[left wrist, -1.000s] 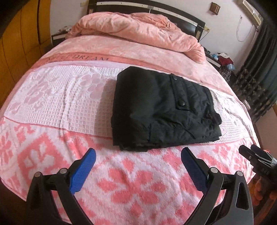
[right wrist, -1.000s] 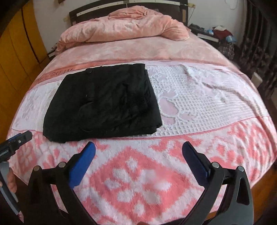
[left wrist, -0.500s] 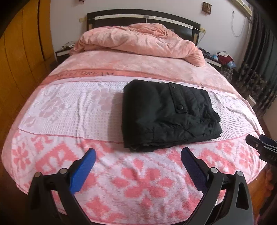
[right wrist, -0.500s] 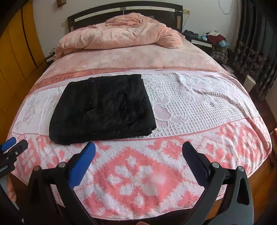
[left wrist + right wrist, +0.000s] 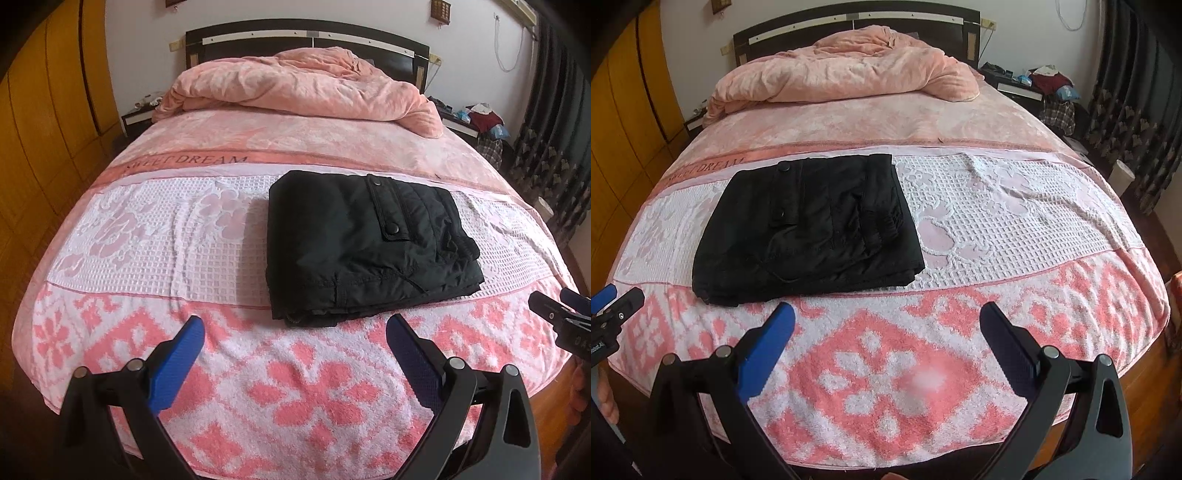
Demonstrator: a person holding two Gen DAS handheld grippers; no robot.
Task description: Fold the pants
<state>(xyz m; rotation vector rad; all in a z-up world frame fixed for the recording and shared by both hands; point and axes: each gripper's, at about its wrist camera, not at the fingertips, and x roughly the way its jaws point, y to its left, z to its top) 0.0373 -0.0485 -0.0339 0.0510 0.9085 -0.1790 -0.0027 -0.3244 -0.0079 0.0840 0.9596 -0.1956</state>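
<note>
Black pants [image 5: 362, 247] lie folded into a compact rectangle on the pink and white bed cover, a snap pocket flap on top. They also show in the right wrist view [image 5: 809, 229], left of centre. My left gripper [image 5: 295, 332] is open and empty, held over the foot of the bed, short of the pants. My right gripper [image 5: 886, 321] is open and empty, also over the foot of the bed, to the right of the pants. Each gripper shows at the edge of the other's view.
A crumpled pink duvet [image 5: 303, 88] lies at the dark headboard. Yellow wardrobe doors [image 5: 40, 122] stand on the left. A nightstand with clothes [image 5: 1049, 85] and dark curtains [image 5: 1137, 110] are on the right. The bed's foot edge [image 5: 923, 454] is just below my grippers.
Both grippers have drawn back and away from the bed, so the pants look smaller and farther. The pants have not moved. Both grippers stay open.
</note>
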